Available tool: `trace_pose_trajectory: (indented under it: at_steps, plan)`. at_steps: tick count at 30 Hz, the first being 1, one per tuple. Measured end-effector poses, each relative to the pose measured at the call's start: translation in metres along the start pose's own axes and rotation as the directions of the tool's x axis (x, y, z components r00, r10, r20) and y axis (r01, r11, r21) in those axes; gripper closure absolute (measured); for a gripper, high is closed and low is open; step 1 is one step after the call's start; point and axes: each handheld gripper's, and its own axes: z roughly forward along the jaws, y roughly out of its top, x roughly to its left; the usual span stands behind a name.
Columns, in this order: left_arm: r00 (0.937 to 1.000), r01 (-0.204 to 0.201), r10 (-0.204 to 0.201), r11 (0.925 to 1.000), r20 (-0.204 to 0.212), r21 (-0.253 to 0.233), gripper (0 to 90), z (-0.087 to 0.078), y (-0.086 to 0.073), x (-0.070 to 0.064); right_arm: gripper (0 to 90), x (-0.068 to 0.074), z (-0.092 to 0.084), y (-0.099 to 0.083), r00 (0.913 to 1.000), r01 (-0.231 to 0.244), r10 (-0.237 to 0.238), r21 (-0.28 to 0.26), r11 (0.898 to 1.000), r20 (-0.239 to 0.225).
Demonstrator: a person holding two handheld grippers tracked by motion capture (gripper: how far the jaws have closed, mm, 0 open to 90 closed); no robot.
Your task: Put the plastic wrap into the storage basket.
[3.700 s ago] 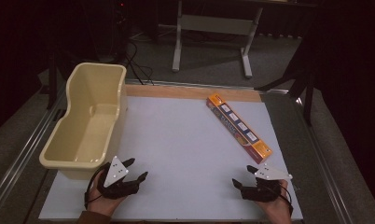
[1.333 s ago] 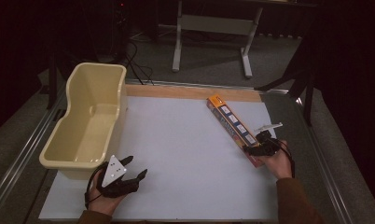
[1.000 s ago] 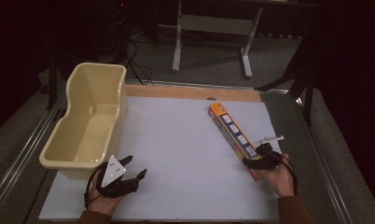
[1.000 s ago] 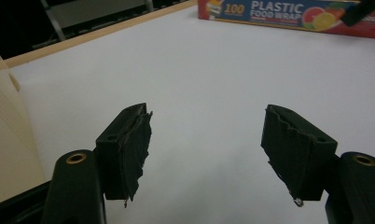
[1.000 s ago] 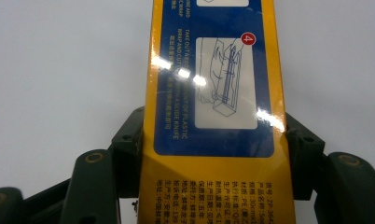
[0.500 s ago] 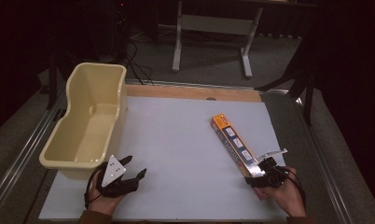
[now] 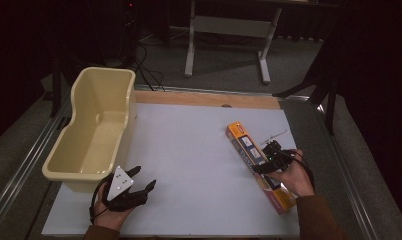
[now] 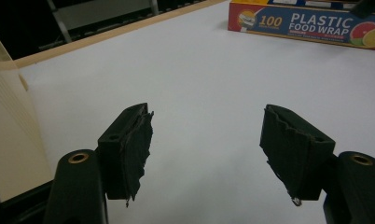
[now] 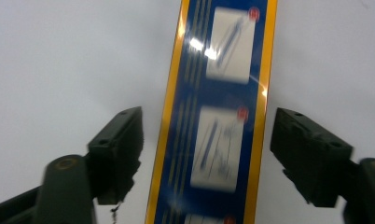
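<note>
A long orange and blue box of plastic food wrap (image 7: 245, 146) lies flat at the right of the white table (image 7: 189, 150), running from the far left to the near right. My right gripper (image 7: 265, 159) hangs over its middle. In the right gripper view the gripper (image 9: 206, 149) is open, with one jaw on each side of the box (image 9: 223, 70) and a gap at both sides. My left gripper (image 7: 145, 179) rests near the front left, open with nothing between its jaws (image 8: 206, 149). The box (image 8: 307, 21) shows far ahead of it.
A cream plastic tub (image 7: 96, 125) stands along the table's left edge, just beyond the left gripper, and its wall (image 8: 8, 121) is close on the left in the left gripper view. A wooden strip (image 7: 204, 98) borders the far edge. Metal rails run along both sides.
The right gripper dragged the box toward the person and turned it slightly. It has now moved from the box's near end up to its middle. The left gripper has stayed put.
</note>
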Motion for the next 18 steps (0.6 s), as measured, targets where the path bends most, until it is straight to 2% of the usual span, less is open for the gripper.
trace_pose_trajectory:
  at_steps: [8,17,18]
  plan:
    - [1.0,0.0,0.0,1.0,-0.003,-0.005,33.2,-0.001,0.0,0.0,29.9,-0.007,0.021,0.03,0.9999,-0.009,0.01,0.086,0.996,-0.013]
    - [1.0,-0.001,0.001,1.0,0.0,-0.005,33.2,-0.001,0.0,0.0,31.0,-0.009,0.042,0.039,0.999,-0.012,0.02,0.181,0.983,-0.04]
    - [1.0,-0.001,0.001,1.0,0.001,-0.006,33.2,-0.001,0.0,0.0,32.5,-0.011,0.047,0.04,0.9985,-0.015,0.026,0.209,0.978,-0.048]
